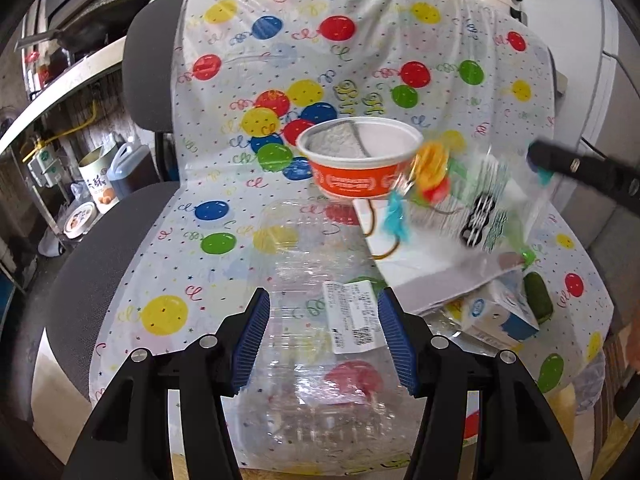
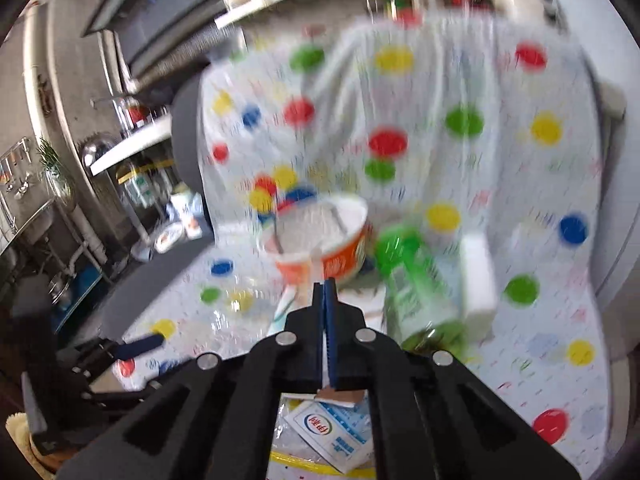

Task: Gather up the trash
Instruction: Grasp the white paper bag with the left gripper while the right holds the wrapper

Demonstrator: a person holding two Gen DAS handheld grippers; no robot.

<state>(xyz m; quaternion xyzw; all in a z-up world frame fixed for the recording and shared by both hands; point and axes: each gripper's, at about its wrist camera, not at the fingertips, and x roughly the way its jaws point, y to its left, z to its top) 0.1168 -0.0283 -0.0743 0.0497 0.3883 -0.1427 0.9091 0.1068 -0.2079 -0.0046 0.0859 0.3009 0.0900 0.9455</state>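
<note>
While the right gripper (image 2: 325, 285) stands pressed together, the orange cup (image 2: 320, 240) hangs just beyond its tips.

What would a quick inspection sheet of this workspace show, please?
Surface: office chair under a balloon-print sheet.
Job's things: orange bowl, apparently off the seat; clear container; green bottle; milk carton.
Clutter: sachet.
Grippers: left gripper straddles the container, contact unclear; right gripper shut on the bowl's white flap.
Cables: dark cord at right.
Surroundings: kitchen shelves, tin, blue jug.
</note>
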